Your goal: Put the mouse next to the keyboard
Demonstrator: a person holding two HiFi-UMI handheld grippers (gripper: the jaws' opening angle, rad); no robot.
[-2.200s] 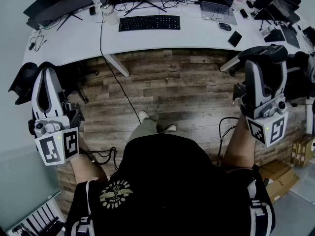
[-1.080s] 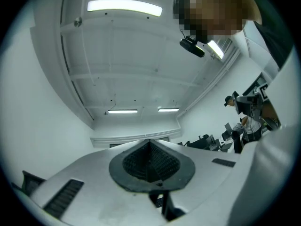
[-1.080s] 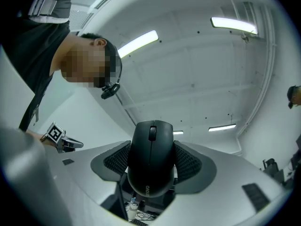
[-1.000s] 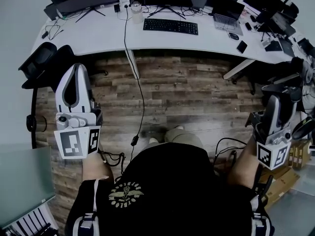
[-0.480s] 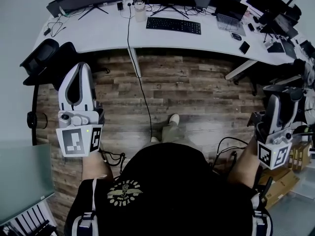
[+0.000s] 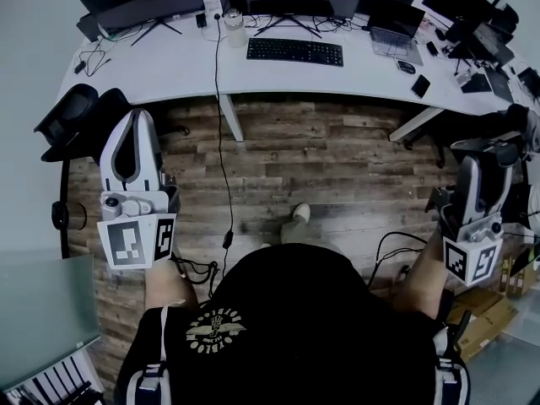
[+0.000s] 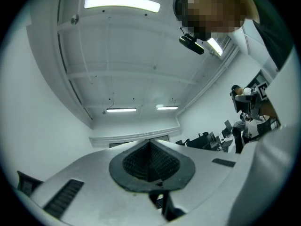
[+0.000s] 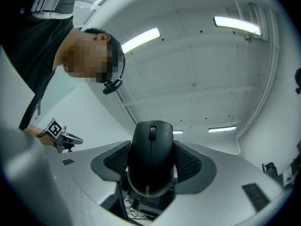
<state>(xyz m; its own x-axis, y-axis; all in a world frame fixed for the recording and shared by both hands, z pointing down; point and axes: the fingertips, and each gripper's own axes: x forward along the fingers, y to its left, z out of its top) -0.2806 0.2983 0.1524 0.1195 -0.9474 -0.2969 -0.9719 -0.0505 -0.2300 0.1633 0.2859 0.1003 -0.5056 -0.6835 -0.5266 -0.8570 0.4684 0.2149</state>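
My right gripper point(image 8: 151, 166) is shut on a black mouse point(image 8: 150, 154), gripped by its sides between the ribbed pads and pointing up at the ceiling. In the head view that gripper point(image 6: 485, 150) is at the right, over the floor, with the mouse point(image 6: 488, 143) dark at its tip. The black keyboard point(image 6: 294, 51) lies on the white desk point(image 6: 160, 66) far ahead. My left gripper point(image 6: 133, 123) hangs at the left, well short of the desk; its pads point(image 7: 150, 160) meet with nothing between them.
The desk carries monitors point(image 6: 143, 2), a laptop point(image 6: 390, 30), a second mouse point(image 6: 407, 67), a phone point(image 6: 420, 85) and a jar point(image 6: 234, 25). A cable point(image 6: 221, 150) hangs from the desk to the wooden floor. A black chair point(image 6: 72, 116) stands at the left.
The right gripper with the mouse has sunk lower and further right; the left gripper has shifted right. The desk now sits slightly right in view. In the last half second little has moved.
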